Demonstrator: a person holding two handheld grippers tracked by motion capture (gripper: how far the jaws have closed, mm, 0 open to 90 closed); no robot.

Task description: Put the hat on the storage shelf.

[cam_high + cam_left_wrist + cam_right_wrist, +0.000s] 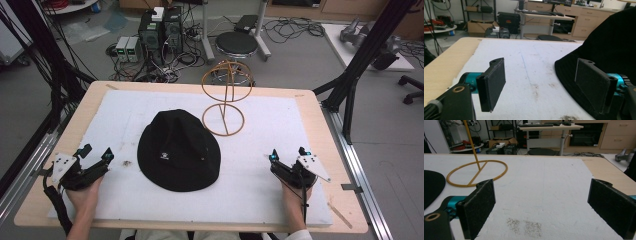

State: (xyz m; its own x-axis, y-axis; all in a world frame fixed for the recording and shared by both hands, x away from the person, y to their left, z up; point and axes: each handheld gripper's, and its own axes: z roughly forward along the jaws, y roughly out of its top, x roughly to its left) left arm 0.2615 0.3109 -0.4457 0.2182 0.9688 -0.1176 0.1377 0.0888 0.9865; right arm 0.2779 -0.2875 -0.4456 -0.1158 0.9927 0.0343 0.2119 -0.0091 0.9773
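The left hand-held gripper [95, 159] rests open beside the hat [178, 150] mid-counter [45, 192] — brim probably just clear of one jaw. Stand [225, 95] behind. Right hand-held gripper [288, 156] open, empty — a one-sided pinch could drag the floppy brim.

Even, bright indoor light, soft pictures.
You get faint shadows on the white mat [280, 125]; the black hat [178, 150] loses detail, and background clutter blurs slightly.
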